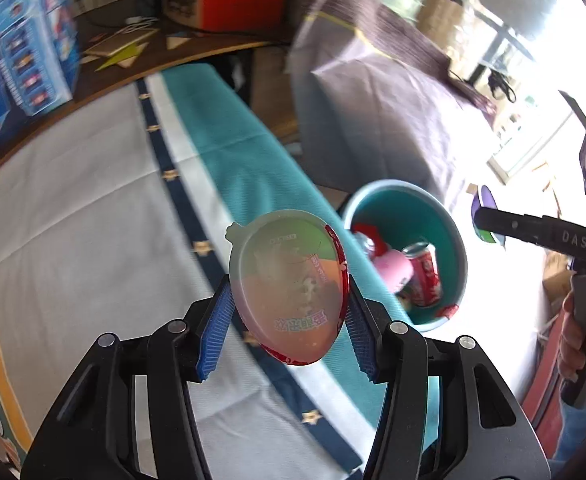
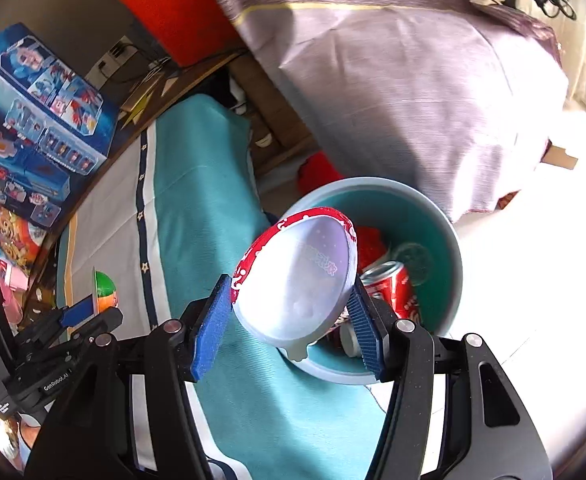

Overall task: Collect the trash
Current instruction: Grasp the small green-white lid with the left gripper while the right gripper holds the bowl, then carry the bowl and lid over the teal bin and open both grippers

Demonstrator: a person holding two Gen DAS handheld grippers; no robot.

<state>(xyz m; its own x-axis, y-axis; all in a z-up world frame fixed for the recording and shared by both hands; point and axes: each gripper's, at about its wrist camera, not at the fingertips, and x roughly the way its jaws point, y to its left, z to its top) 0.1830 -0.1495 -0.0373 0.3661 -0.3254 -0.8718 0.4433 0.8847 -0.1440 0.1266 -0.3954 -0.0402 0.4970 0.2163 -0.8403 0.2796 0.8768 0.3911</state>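
My left gripper (image 1: 289, 304) is shut on a round translucent lid (image 1: 289, 276) with a red rim and a green and orange print. It holds the lid tilted over the tablecloth's teal edge. To its right on the floor stands a teal bin (image 1: 459, 264) holding a red cola can (image 1: 425, 276) and a pink item. My right gripper (image 2: 289, 316) is shut on a white lid with a red rim (image 2: 301, 276), held over the near rim of the bin (image 2: 373, 182). Each gripper appears in the other's view: the right gripper (image 1: 483, 218) above the bin's right side, the left gripper (image 2: 81, 314) over the table.
A white and teal tablecloth (image 1: 93, 200) covers the table (image 2: 197, 184). Blue toy boxes (image 2: 33, 112) stand along its far side. Furniture draped in purple cloth (image 2: 413, 80) rises behind the bin. A person's hand (image 1: 577, 340) grips the right gripper's handle.
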